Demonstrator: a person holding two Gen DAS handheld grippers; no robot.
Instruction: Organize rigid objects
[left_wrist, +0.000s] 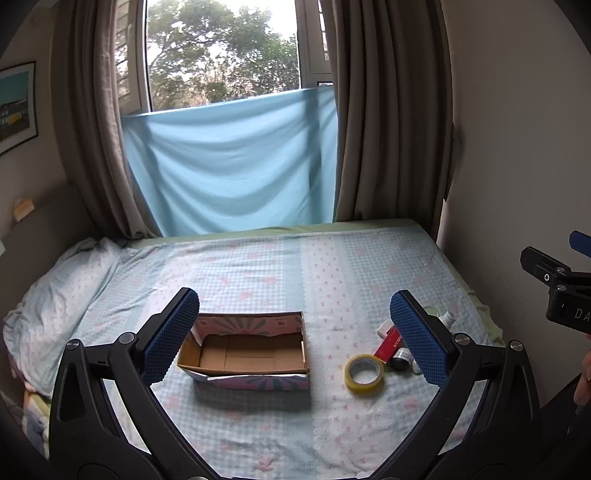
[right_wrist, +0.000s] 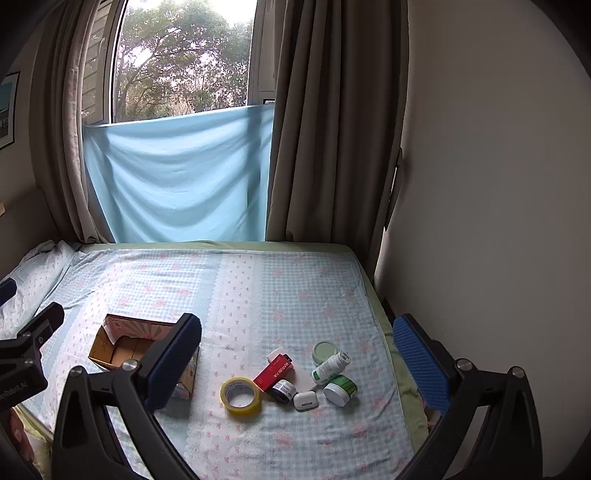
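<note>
An empty open cardboard box (left_wrist: 245, 350) (right_wrist: 122, 345) lies on the bed. To its right sit a yellow tape roll (left_wrist: 364, 373) (right_wrist: 241, 398), a red box (left_wrist: 388, 343) (right_wrist: 274, 372), a small dark jar (left_wrist: 402, 360) (right_wrist: 283, 390), a white earbud case (right_wrist: 306, 401), a white bottle (right_wrist: 330, 366), a green-and-white jar (right_wrist: 340, 390) and a pale green lid (right_wrist: 325, 351). My left gripper (left_wrist: 295, 336) hovers open above the box and the tape roll. My right gripper (right_wrist: 297, 363) hovers open over the cluster. Neither touches anything.
The bed (left_wrist: 258, 266) has a checked floral sheet, a pillow (left_wrist: 62, 295) at the left and a wall (right_wrist: 480, 221) along the right. Curtains and a blue cloth (left_wrist: 232, 166) hang behind. The right gripper's body (left_wrist: 561, 288) shows at the left view's right edge.
</note>
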